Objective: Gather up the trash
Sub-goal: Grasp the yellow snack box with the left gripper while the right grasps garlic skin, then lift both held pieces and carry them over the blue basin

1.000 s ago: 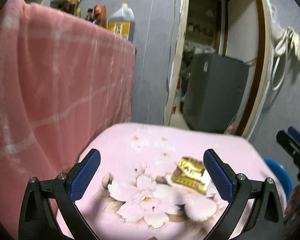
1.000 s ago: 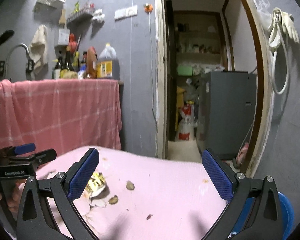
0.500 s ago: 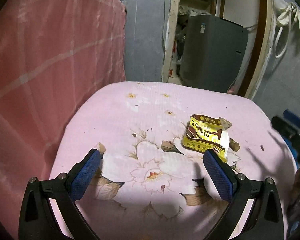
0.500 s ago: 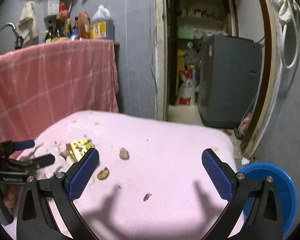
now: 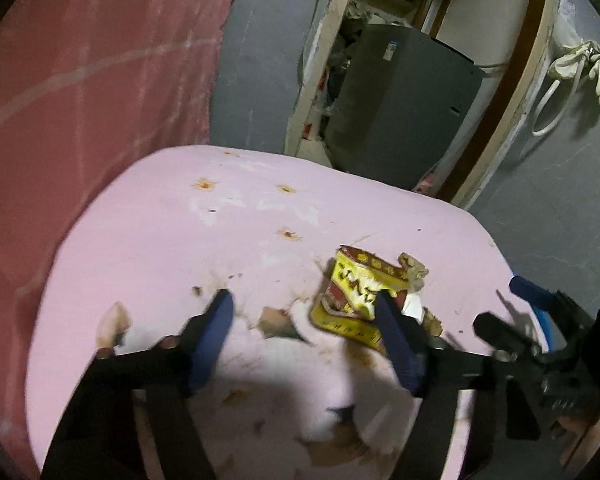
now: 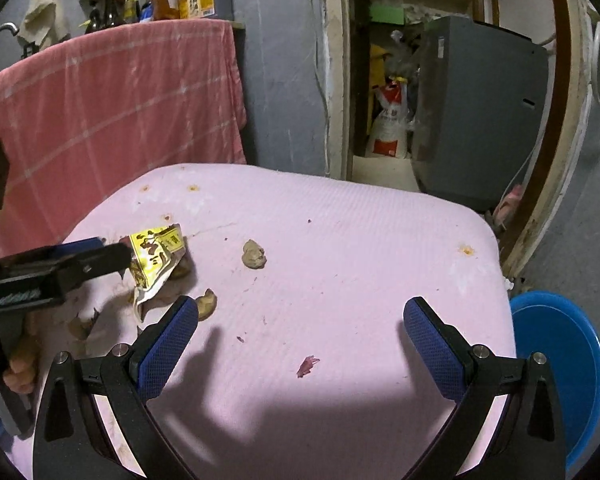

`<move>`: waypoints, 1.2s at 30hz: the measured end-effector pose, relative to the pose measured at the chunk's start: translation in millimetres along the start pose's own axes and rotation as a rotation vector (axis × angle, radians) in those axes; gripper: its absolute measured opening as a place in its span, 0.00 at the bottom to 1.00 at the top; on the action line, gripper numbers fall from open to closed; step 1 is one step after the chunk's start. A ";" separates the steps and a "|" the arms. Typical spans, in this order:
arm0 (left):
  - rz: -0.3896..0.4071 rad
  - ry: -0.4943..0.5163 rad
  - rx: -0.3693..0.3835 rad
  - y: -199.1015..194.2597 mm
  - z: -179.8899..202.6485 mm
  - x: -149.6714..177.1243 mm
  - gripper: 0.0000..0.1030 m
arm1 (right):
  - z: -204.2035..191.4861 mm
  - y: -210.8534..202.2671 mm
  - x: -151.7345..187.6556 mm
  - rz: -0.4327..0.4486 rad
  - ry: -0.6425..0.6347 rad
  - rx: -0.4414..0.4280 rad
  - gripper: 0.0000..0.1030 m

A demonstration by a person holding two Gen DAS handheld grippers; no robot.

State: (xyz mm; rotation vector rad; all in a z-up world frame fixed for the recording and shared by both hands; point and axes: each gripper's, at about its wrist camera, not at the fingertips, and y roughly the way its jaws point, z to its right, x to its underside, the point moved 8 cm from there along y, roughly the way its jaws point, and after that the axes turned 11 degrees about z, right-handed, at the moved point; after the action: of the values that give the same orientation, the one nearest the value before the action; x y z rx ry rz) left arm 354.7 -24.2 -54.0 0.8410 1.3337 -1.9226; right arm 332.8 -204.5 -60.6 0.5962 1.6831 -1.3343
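A crumpled yellow and red wrapper lies on the pink flowered tablecloth. My left gripper hangs just over the cloth with its jaws closing. The wrapper's near edge sits inside the gap against the right finger, and the left pad is clear of it. In the right wrist view the same wrapper shows at the tip of the left gripper. My right gripper stands open over bare cloth, with nothing between its fingers. Brown scraps lie near the wrapper, and a small purple scrap lies nearer.
A blue basin sits on the floor past the table's right edge. A pink checked cloth hangs at the left under bottles. A grey appliance stands in the doorway behind. A hand holds the left gripper.
Both grippers tipped down and sank toward the table. The left gripper came up to the wrapper and its jaws narrowed from wide open. The right jaws stayed wide.
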 end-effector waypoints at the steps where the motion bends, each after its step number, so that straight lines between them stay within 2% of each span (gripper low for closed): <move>1: -0.011 -0.009 0.006 2.4 0.6 -0.2 0.49 | -0.9 0.2 0.2 -0.003 -0.002 -0.002 1.00; 6: -0.040 -0.094 0.061 8.8 2.1 -3.1 0.24 | -5.0 0.8 1.0 -0.011 -0.027 -0.007 1.00; 8: -0.049 -0.114 0.087 8.4 4.9 -4.1 0.18 | -9.0 2.3 0.3 -0.013 -0.042 -0.017 1.00; 11: -0.046 -0.100 0.088 7.0 7.4 -6.9 0.17 | -16.9 4.9 1.1 -0.023 -0.069 -0.034 0.97; 14: -0.039 -0.095 0.086 4.4 8.0 -9.1 0.16 | -24.3 7.2 2.0 -0.033 -0.092 -0.054 0.87; 16: -0.029 -0.090 0.075 3.1 7.3 -10.1 0.15 | -29.2 11.0 2.8 -0.047 -0.103 -0.070 0.75; 18: -0.018 -0.082 0.054 1.3 4.1 -10.6 0.15 | -34.0 14.9 4.9 -0.067 -0.114 -0.087 0.72; 21: -0.005 -0.086 0.026 -3.9 -2.1 -8.4 0.15 | -39.4 22.2 8.0 -0.106 -0.121 -0.113 0.56; 23: 0.004 -0.092 0.009 -6.2 -9.0 -8.6 0.15 | -42.2 26.5 8.5 -0.126 -0.104 -0.145 0.52; 27: 0.020 -0.077 -0.010 -11.6 -14.1 -7.5 0.14 | -47.6 29.9 10.0 -0.147 -0.102 -0.184 0.37; 31: 0.038 -0.040 -0.023 -17.4 -7.6 -5.3 0.13 | -55.1 30.1 10.7 -0.147 -0.112 -0.212 0.15; 36: 0.084 0.018 -0.035 -28.5 1.2 -7.4 0.09 | -54.5 26.3 8.2 -0.118 -0.089 -0.227 0.13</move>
State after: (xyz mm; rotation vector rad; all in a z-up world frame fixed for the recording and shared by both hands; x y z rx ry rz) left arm 336.2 -16.4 -32.4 0.8850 1.3179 -1.8261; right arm 331.2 -146.4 -79.4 0.3057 1.7875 -1.2110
